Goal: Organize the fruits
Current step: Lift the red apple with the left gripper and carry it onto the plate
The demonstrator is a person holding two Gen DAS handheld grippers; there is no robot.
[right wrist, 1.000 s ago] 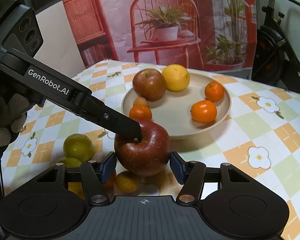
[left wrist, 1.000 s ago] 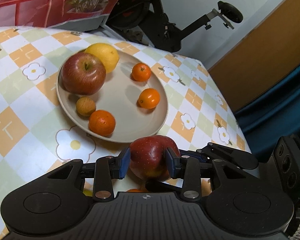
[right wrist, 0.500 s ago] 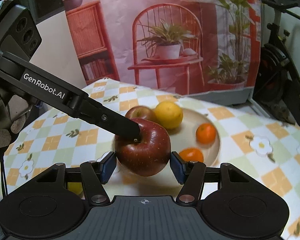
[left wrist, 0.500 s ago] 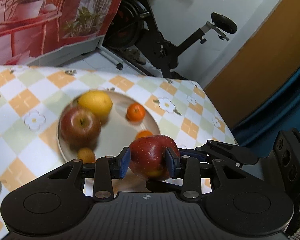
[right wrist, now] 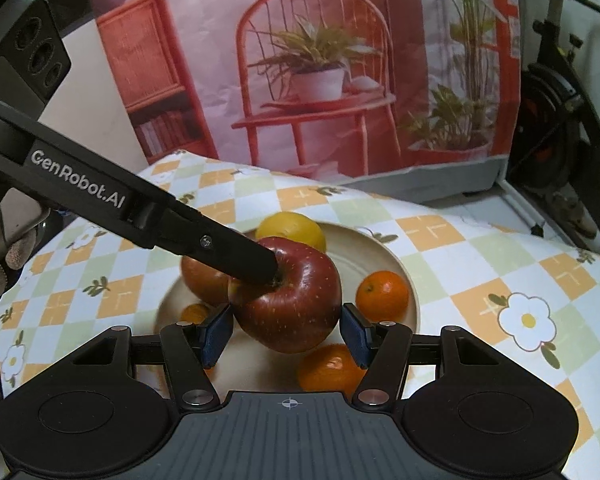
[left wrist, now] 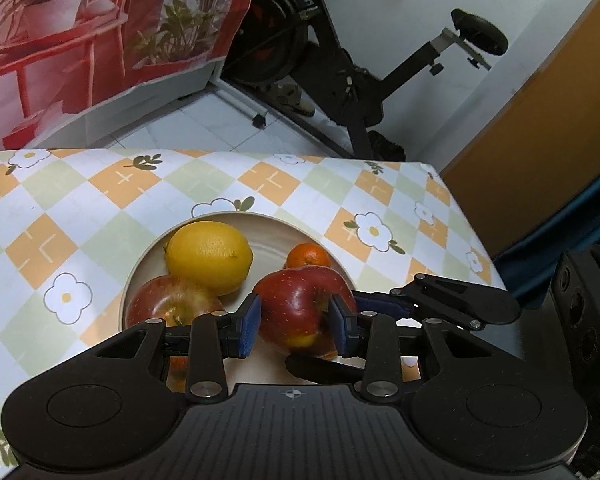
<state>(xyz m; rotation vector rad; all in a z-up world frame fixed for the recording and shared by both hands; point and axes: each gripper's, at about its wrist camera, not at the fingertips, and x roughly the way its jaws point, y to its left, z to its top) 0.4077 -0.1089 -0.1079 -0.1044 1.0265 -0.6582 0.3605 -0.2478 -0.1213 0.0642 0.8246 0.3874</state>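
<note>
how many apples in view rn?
2. One dark red apple is clamped in the left gripper above the plate; a second apple rests on the plate beside the lemon. Others may be hidden.

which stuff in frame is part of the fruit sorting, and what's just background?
Job:
- red apple, held in the left gripper
- plate
- second apple, lemon and tangerines on the plate
- right gripper, open around the held apple

Background:
- checked tablecloth
- exercise bike
- red chair-and-plants backdrop
</note>
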